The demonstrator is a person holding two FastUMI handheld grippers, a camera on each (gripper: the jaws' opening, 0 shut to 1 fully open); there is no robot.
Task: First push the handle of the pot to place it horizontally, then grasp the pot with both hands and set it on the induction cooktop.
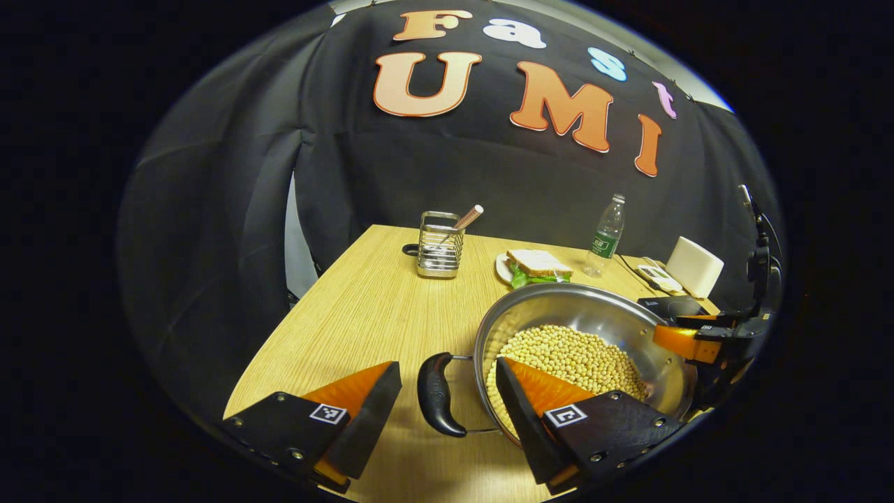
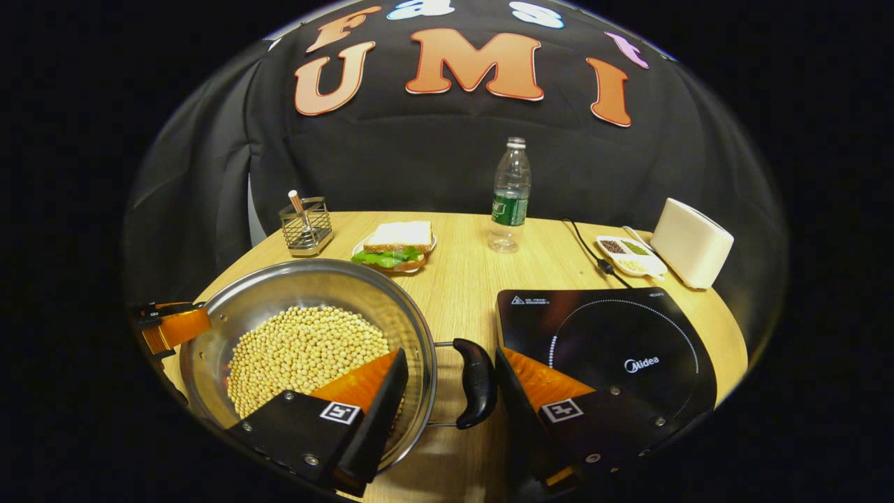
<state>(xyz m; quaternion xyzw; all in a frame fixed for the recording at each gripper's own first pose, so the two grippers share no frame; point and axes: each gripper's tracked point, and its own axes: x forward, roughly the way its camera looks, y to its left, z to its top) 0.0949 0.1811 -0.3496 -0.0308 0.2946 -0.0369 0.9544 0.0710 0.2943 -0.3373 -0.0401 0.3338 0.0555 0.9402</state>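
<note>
A steel pot [image 1: 594, 307] holding soybeans [image 1: 573, 353] sits on the wooden table [image 1: 363, 307]. Each side of the pot carries a black handle. My left gripper [image 1: 447, 363] is open, one finger outside the near handle [image 1: 436, 395] and the other over the rim and beans. In the right gripper view, my right gripper [image 2: 452, 351] is open the same way around the other handle [image 2: 477, 391] of the pot [image 2: 307, 286]. The black induction cooktop [image 2: 607, 335] lies flat just right of that handle. At the pot's far side shows an orange finger [image 2: 174, 327] of the left gripper.
Along the back of the table stand a wire utensil holder [image 2: 306, 227], a sandwich on a plate [image 2: 397, 244], a plastic bottle [image 2: 510, 199], a small dish of grains [image 2: 625, 255] and a white box [image 2: 691, 241]. A black cable [image 2: 583, 244] runs to the cooktop.
</note>
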